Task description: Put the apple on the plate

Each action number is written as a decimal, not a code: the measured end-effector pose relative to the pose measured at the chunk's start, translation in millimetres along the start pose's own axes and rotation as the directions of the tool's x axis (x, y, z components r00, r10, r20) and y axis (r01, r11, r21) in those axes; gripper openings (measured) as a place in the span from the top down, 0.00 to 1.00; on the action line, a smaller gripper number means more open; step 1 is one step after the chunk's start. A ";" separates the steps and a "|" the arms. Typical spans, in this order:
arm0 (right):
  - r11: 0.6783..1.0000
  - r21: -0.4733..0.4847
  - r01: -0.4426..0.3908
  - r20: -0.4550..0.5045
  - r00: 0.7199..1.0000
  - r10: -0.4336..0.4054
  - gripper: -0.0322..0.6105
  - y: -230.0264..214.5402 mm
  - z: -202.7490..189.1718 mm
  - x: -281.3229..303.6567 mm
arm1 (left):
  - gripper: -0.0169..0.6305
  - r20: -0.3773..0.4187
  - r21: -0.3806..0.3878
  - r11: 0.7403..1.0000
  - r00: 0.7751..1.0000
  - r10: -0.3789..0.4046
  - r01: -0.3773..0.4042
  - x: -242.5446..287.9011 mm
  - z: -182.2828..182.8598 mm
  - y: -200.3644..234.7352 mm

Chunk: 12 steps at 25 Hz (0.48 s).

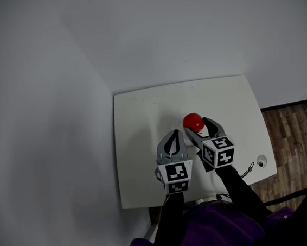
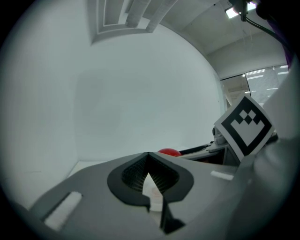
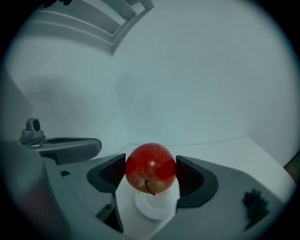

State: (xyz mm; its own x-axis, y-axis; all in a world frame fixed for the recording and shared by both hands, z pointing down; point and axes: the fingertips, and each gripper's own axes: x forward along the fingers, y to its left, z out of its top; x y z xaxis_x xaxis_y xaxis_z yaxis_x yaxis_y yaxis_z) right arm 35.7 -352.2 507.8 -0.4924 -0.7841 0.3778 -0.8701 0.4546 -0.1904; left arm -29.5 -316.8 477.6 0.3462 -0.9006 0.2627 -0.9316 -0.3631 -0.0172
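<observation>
The right gripper (image 3: 150,161) has its two jaws pressed against either side of the apple (image 3: 150,168), and the dark ribbed pads (image 3: 114,172) touch its skin. I cannot tell whether the fruit is clear of the table (image 1: 142,121) or resting on it. Just under the apple, between the same jaws, sits a small white round shape (image 3: 157,208); whether that is a plate or part of the tool is hard to make out against all the white.

The apple is glossy red, yellowing toward its stem end, which is tipped toward the gripper with the thin stalk showing.

To the left of it, the left gripper (image 2: 149,153) has its jaws brought together at the tips, with nothing between them. Only the top of the apple peeks over them. Out near the table's right edge lies a tiny round object (image 1: 261,161), too small to identify.
</observation>
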 end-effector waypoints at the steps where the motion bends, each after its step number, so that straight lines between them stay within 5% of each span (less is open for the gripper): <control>1: 1.000 0.000 0.001 -0.010 1.000 -0.001 0.43 -0.4 -3.4 2.1 | 0.96 -0.007 -0.003 1.000 1.000 -0.003 0.003 1.3 -3.0 -0.2; 12: 1.000 0.023 0.010 -0.096 0.995 -0.008 0.43 -4.1 -37.0 19.6 | 0.96 -0.063 -0.031 0.999 0.998 -0.023 0.021 8.2 -26.0 -0.9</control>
State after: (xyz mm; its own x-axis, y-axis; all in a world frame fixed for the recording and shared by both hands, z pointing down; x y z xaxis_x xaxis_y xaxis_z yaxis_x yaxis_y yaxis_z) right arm 30.5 -353.8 549.5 -0.4812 -0.7432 0.4649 -0.8753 0.4368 -0.2078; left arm -28.7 -317.7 504.8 0.3596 -0.8755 0.3229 -0.9272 -0.3742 0.0180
